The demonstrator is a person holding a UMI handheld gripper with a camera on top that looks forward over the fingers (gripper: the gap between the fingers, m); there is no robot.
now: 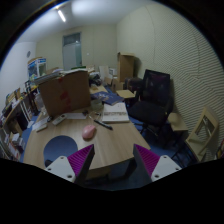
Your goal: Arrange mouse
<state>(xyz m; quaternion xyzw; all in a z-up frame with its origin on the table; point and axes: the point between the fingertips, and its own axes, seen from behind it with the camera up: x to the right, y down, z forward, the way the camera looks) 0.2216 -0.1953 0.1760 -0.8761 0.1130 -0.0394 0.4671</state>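
Gripper view: mouse [89, 131] sits on desk [115, 140] beyond the spread, empty fingers [78, 160], slightly left of the gripper [113, 160] centreline.

A wooden table [108, 140] carries a pink mouse [89, 131] near its middle, a round blue mouse pad [58, 148] toward the near edge, a cardboard box [65, 92] and papers [114, 113] toward the far edge.
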